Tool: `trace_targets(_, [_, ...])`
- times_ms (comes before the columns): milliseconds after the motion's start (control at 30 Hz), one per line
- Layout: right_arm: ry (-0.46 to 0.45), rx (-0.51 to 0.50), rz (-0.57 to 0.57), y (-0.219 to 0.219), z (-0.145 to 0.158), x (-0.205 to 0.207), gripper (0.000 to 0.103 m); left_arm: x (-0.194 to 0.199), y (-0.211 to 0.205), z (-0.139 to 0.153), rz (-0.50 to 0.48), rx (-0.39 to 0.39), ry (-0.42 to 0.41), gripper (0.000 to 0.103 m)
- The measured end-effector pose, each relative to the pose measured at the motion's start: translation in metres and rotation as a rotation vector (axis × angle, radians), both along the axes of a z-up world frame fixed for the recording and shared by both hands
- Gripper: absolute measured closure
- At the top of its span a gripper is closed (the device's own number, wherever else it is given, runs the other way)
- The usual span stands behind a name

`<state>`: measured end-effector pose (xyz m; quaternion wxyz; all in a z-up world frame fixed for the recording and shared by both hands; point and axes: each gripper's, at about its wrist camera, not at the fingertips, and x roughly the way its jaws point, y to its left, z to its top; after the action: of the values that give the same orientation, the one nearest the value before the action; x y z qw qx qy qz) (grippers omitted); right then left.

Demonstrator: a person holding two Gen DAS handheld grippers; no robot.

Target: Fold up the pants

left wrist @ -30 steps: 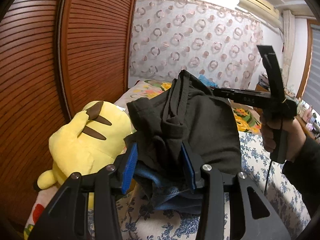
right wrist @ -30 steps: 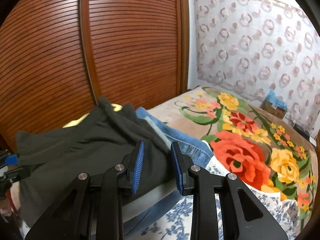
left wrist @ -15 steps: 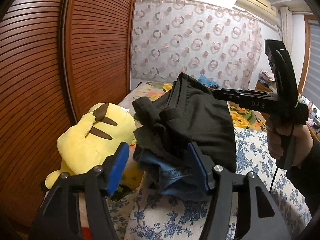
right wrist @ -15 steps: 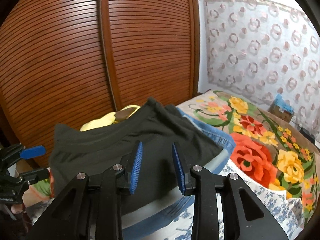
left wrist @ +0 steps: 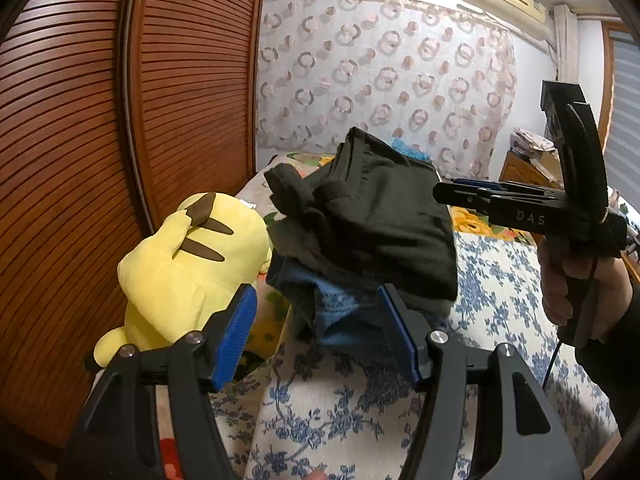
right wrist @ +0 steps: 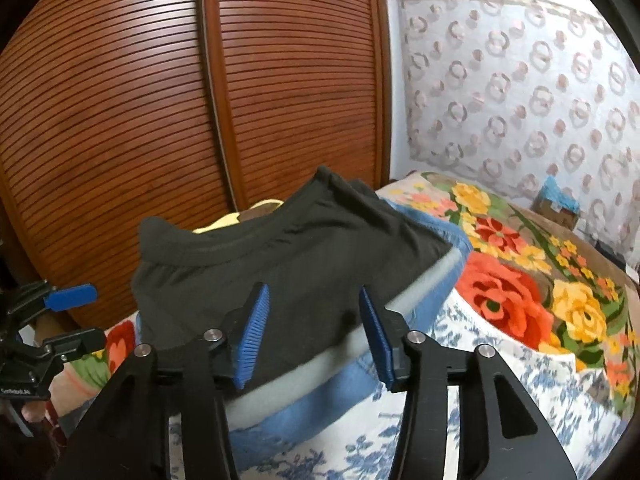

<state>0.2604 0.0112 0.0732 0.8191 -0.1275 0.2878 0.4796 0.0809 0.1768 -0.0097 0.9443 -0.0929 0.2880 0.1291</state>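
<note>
– Both tongs off now: left tongs (left wrist: 318, 332) apart, right tongs (right wrist: 314, 334) opening, nothing clamped.
– Black pants (left wrist: 384, 216)?
– Folded, sitting atop clothes pile (right wrist: 352, 364) on bed (left wrist: 492, 280). Looks abt done imo.

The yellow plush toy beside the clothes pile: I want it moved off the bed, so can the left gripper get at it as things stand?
Probably yes. The left gripper stands open and empty, and the yellow plush toy lies just beyond its left finger with nothing between them; the folded black pants sit to the other side.
</note>
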Motion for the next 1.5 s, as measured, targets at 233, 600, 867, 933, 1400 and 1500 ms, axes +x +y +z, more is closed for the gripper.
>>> trace_targets(233, [0.004,-0.001,-0.043,-0.016,-0.002,-0.021,0.044,-0.013,-0.009,-0.001,-0.010,0.032,0.014,0.041])
trace_targets(600, [-0.005,-0.003,-0.077,-0.033,-0.006,-0.056,0.030,-0.027,-0.017,-0.008,-0.011,0.027,0.020,0.041])
trace_targets(867, [0.000,-0.007,-0.126,-0.054,-0.018,-0.080,0.024,-0.032,-0.027,-0.019,-0.031,0.012,0.031,0.041])
trace_targets(933, [0.010,-0.010,-0.143,-0.059,-0.021,-0.084,0.024,-0.033,-0.029,-0.021,-0.035,0.010,0.036,0.041])
trace_targets(1400, [-0.020,0.013,-0.295,-0.125,-0.003,-0.116,0.024,-0.042,-0.074,-0.004,-0.117,0.026,0.014,0.041])
trace_targets(1500, [-0.039,0.024,-0.328,-0.145,0.005,-0.128,0.024,-0.045,-0.086,0.001,-0.135,0.031,0.010,0.041])
